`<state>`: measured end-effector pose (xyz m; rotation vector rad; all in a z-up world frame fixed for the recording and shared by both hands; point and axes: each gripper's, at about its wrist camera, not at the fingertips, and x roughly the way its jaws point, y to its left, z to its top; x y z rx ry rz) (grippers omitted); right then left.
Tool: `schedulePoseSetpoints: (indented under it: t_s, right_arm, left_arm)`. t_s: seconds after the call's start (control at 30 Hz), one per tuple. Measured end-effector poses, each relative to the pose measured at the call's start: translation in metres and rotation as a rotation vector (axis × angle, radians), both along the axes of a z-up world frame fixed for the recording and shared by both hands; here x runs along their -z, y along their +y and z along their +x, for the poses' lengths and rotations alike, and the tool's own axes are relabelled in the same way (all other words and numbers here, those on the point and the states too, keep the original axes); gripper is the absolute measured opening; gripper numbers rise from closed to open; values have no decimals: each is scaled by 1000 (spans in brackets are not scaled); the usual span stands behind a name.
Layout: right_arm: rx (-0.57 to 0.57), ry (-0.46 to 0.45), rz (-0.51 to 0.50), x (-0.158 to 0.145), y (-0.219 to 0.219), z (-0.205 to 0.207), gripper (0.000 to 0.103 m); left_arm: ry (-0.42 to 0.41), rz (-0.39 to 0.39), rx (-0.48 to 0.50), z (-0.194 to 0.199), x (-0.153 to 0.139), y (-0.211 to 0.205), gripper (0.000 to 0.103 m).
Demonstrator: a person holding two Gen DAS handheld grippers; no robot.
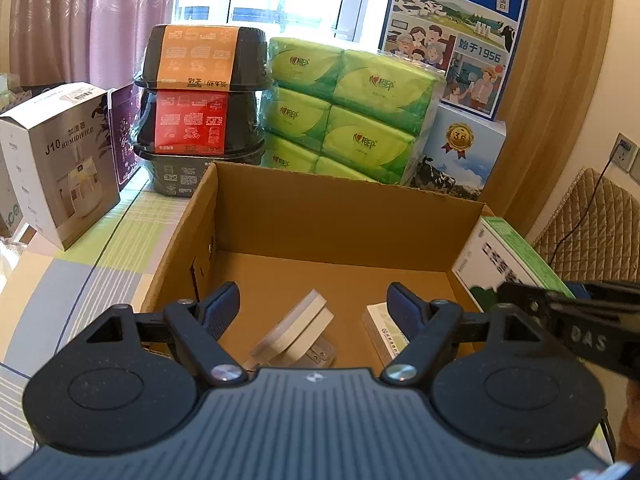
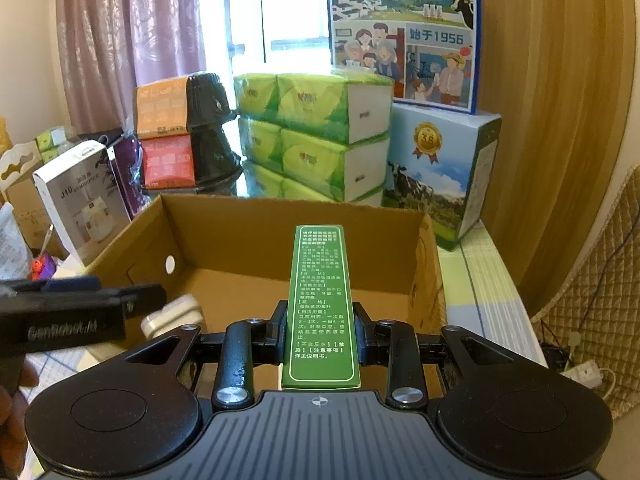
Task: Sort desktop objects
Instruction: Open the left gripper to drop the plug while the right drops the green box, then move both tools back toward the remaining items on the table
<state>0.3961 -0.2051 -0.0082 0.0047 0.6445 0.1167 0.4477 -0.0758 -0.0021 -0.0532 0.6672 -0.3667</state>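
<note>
A bright window with a mauve curtain backs a crowded counter (image 2: 480, 280) covered in a pale checked cloth, where an open cardboard box (image 1: 320, 216) sits in the middle of both views, evidently the collecting bin for the sorting. In the right wrist view the right hand-held gripper (image 2: 320, 334) pinches a slim green medicine carton (image 2: 320, 304) by its two narrow sides, lengthwise along the fingers and poised over the box's near edge, which looks like a hold chosen so it can drop in flat; its white Chinese print lists usage headings, too small to read with confidence. The left hand-held gripper (image 1: 312, 308) hangs over the box with its blue pads spread and nothing between them, above a white wall plug (image 1: 296, 328) and a small white carton (image 1: 380, 328) already lying on the box floor. Behind the box, in the upper half of the frame, stand green tissue packs (image 1: 344, 116), stacked black meal tubs (image 1: 200, 96) with orange and red sleeves, a milk case (image 1: 456, 28) printed "1956", and at left a white box (image 1: 60, 160) marked "J10 HUMIDIFIER".
</note>
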Motion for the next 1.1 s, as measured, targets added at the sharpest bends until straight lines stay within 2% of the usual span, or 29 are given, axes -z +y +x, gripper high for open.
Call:
schedulePoseSetpoints:
  t_s: [0.07,0.1,0.13,0.17,0.57,0.9,1.1]
  right_arm:
    - [-21,-46,13,-2,0,5,30]
    - [-24,-62,17,-3,-1,7,35]
    - [-19,-68,20,-4,-2,8,55]
    - [-13,-78,28,-5,-4,8,63]
    - [43,-48,79,3,-26,-23,63]
    - [50,-41,129,-1,-24,-74,63]
    - [63,-18,154,5,-24,-107,63]
  left_arm:
    - [3,1,-2,0,0,0,77]
    - [6,3,-5,0,0,1,77]
    - [7,5,-6,-1,1,2,77]
    - [10,9,-7,-2,2,3,77]
    - [6,20,-1,-19,-3,12,77]
    - [-7,44,-2,-53,-8,24,78]
    - [19,49,-21,-80,0,39,78]
